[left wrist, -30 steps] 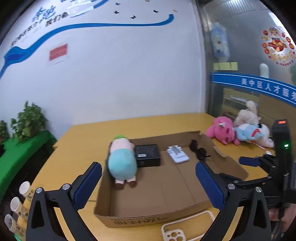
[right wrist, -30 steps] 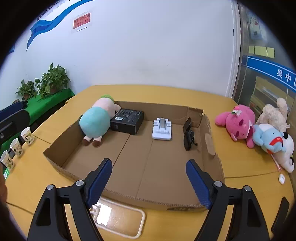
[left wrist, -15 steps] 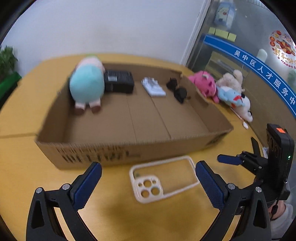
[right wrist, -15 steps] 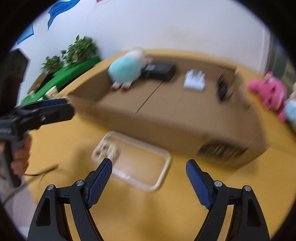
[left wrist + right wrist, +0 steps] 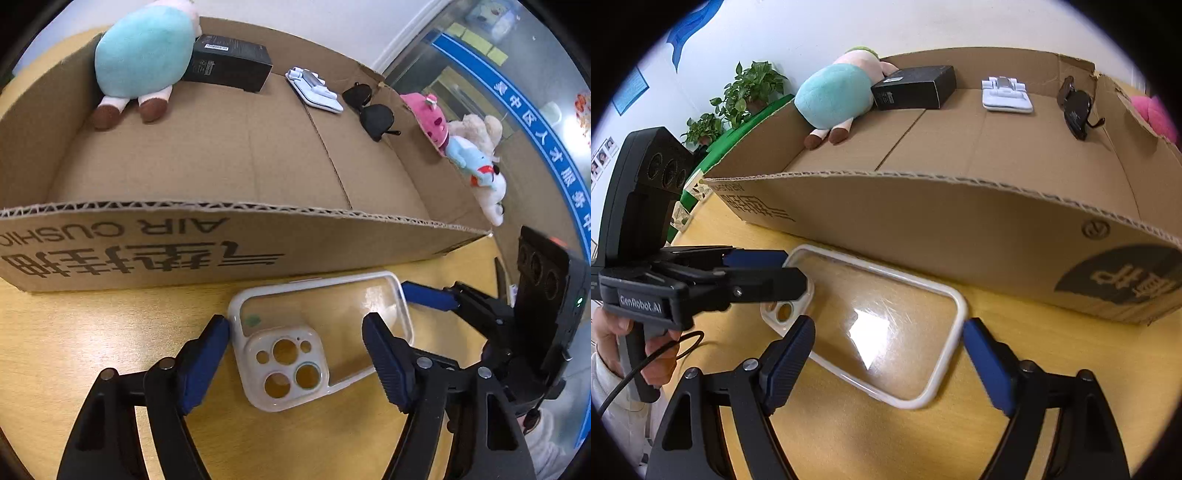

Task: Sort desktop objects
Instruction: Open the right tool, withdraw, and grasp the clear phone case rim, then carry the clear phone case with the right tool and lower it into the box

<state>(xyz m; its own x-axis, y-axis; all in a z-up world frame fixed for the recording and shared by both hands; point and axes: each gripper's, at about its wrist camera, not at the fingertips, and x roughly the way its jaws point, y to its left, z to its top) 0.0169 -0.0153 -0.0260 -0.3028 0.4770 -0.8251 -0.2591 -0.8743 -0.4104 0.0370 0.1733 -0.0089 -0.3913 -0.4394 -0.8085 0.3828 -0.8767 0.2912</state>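
Observation:
A clear phone case (image 5: 317,332) with a white rim lies flat on the wooden table in front of a shallow cardboard box (image 5: 155,240). My left gripper (image 5: 295,354) is open and low over the case's camera end, one finger at each side. My right gripper (image 5: 886,354) is open and straddles the case's (image 5: 882,325) other end. In the box (image 5: 960,206) lie a teal plush (image 5: 144,55), a black carton (image 5: 229,66), a white stand (image 5: 314,90) and black sunglasses (image 5: 373,114).
Several plush toys (image 5: 469,155) lie on the table right of the box. Potted plants (image 5: 746,92) and paper cups (image 5: 681,216) stand beyond the table's left edge. A white wall stands behind.
Both grippers have come down from above the box to the phone case in front of it. Each now straddles one end of the case, and the left jaws have narrowed.

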